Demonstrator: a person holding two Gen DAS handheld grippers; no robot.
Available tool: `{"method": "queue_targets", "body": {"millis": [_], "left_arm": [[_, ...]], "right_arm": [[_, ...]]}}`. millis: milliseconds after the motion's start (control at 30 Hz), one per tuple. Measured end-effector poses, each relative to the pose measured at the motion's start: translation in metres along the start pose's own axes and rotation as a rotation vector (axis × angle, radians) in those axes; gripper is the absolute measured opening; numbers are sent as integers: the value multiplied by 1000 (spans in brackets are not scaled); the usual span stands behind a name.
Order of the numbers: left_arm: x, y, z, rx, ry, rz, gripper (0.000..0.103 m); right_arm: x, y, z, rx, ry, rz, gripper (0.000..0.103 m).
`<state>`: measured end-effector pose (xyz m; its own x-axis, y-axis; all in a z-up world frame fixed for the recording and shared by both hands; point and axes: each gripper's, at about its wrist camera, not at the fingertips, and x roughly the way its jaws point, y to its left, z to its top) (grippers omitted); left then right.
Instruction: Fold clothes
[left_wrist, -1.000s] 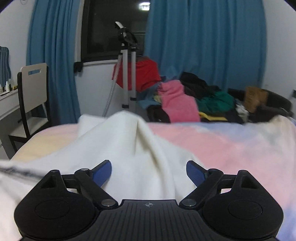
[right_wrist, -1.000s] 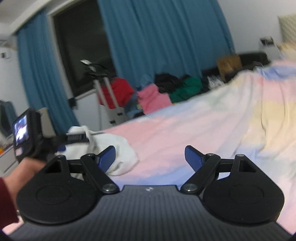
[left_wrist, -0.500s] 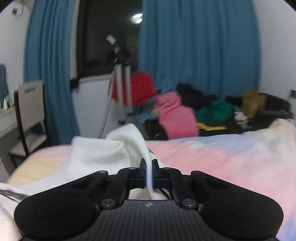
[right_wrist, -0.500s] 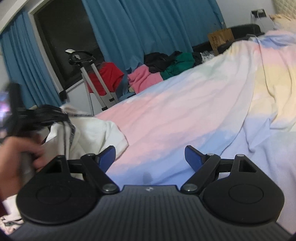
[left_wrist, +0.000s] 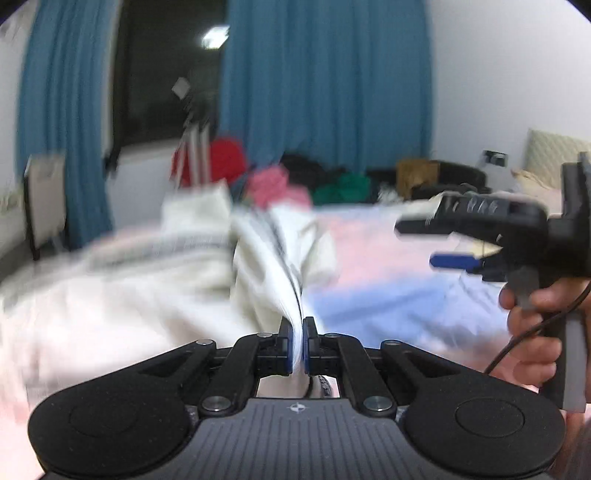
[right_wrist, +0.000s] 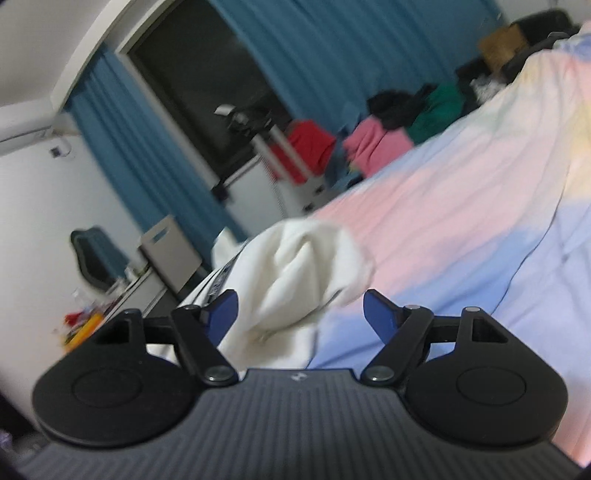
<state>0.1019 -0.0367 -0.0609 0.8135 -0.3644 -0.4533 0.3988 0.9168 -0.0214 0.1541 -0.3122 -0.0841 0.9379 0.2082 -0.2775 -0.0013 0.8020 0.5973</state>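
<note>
Left gripper: pinching soft cream-white knitted garment | right gripper: spread, closing, garment bulge between jaws, untouched | garment: crumpled on pastel striped bedspread | handling: light, floppy, likely sags; grip edges.

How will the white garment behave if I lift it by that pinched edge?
Probably floppy: the white garment drapes in soft folds from the left hand-held gripper, shut on a thin edge. Likely bulky: it lies bunched on the bedspread, so expect trailing.
</note>
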Motion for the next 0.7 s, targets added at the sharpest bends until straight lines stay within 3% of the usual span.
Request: {"method": "queue_targets", "body": {"millis": [67,200,400,567,700], "left_arm": [[-1,7,-16,-87,52,-8,5],[3,14,-22,-126,7,-29,5],[21,35,-24,-250,-14,-103,5],[37,56,-29,-350,40,-127,6],[55,71,-38,-396,75,-142,6]], "right_arm": [[-3,14,-5,-50,30,-8,68],[-5,36,-10,-149,75,-53,68],[30,64,24,-220,128,-74,68],[103,106,67,-271,158,-68,68],[181,128,85,-302,240,-143,68]]}}
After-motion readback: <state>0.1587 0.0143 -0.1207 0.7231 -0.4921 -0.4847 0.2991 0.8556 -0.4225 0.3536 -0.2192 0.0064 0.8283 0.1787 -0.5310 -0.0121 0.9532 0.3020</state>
